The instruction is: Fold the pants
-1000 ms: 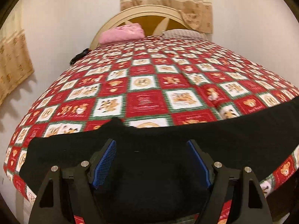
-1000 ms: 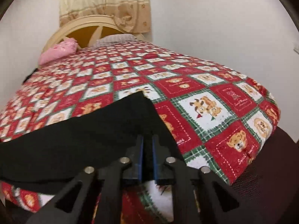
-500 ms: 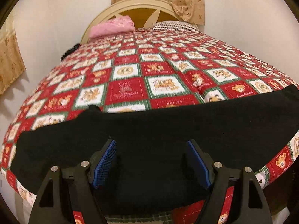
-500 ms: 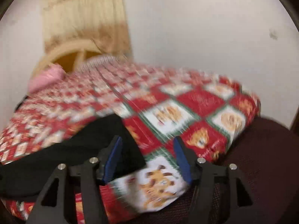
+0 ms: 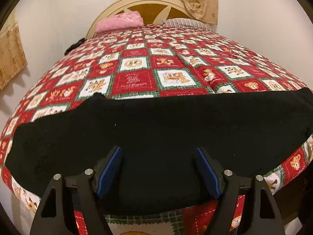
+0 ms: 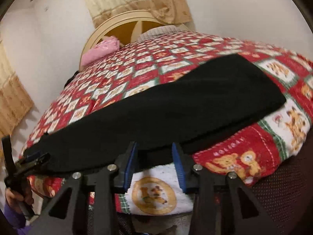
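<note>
Black pants (image 5: 156, 125) lie folded lengthwise in a long band across the near edge of the bed; they also show in the right wrist view (image 6: 166, 105). My left gripper (image 5: 158, 168) is open, its blue pads spread wide over the pants near the bed's front edge. My right gripper (image 6: 154, 156) is open and empty, just in front of the near hem of the pants. The left gripper (image 6: 33, 159) shows at the far left in the right wrist view, over the left end of the pants.
The bed has a red, white and green patchwork quilt (image 5: 137, 78). A pink pillow (image 5: 119, 22) and a striped pillow (image 5: 185, 22) lie by the headboard (image 5: 148, 2). A dark red mesh chair (image 6: 283, 195) stands at the bed's right front corner.
My right gripper opened, let go of the pants' right end and moved left along the front edge. My left gripper stayed open over the pants.
</note>
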`<state>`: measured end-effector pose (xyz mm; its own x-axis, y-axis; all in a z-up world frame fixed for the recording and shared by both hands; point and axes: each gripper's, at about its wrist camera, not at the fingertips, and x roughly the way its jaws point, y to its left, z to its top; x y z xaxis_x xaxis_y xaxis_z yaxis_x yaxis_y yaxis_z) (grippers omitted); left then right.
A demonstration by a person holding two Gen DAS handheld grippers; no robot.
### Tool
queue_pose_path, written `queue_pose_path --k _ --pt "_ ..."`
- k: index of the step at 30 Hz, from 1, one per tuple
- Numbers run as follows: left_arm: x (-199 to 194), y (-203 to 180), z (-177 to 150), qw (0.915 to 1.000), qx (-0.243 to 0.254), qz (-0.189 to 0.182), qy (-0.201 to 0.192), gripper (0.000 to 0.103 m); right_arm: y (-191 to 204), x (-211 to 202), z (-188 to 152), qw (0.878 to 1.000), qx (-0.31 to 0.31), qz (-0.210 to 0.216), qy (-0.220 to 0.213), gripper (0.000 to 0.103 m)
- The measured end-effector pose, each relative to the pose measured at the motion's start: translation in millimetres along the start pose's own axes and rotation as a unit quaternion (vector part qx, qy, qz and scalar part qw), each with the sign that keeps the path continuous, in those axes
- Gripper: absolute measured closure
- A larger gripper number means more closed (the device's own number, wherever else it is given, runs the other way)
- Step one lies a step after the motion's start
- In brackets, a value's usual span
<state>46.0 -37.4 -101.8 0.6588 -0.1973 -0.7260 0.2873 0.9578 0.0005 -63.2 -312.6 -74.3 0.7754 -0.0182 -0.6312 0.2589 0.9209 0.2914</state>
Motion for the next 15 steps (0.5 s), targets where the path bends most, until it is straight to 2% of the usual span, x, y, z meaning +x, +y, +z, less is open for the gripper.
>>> queue_pose_path --k 4,6,9,10,11,12,15 --pt "-3 -1 0 0.9999 0.007 0.001 -0.007 0.025 11 8 -2 0.999 0.005 0.041 0.025 0.062" --pt "-5 -2 2 0.9999 0.010 0.004 -0.013 0.025 18 14 -4 0.999 -0.007 0.045 0.028 0.062" --pt "-9 2 4 0.9998 0.003 0.000 -0.019 0.025 17 21 1 0.997 0.019 0.071 0.017 0.062" --pt "-10 4 5 0.9998 -0.001 -0.001 -0.021 0.025 17 23 3 0.996 0.030 0.085 0.012 0.067" --pt "-11 6 6 0.9997 -0.003 -0.002 -0.022 0.025 19 26 4 0.995 0.035 0.096 0.010 0.083" --pt "-12 7 6 0.9997 -0.004 -0.003 -0.023 0.025 20 30 5 0.994 0.036 0.101 0.014 0.093" --pt "-14 9 7 0.9996 -0.002 -0.002 -0.028 0.025 25 41 2 0.994 0.033 0.102 0.036 0.096"
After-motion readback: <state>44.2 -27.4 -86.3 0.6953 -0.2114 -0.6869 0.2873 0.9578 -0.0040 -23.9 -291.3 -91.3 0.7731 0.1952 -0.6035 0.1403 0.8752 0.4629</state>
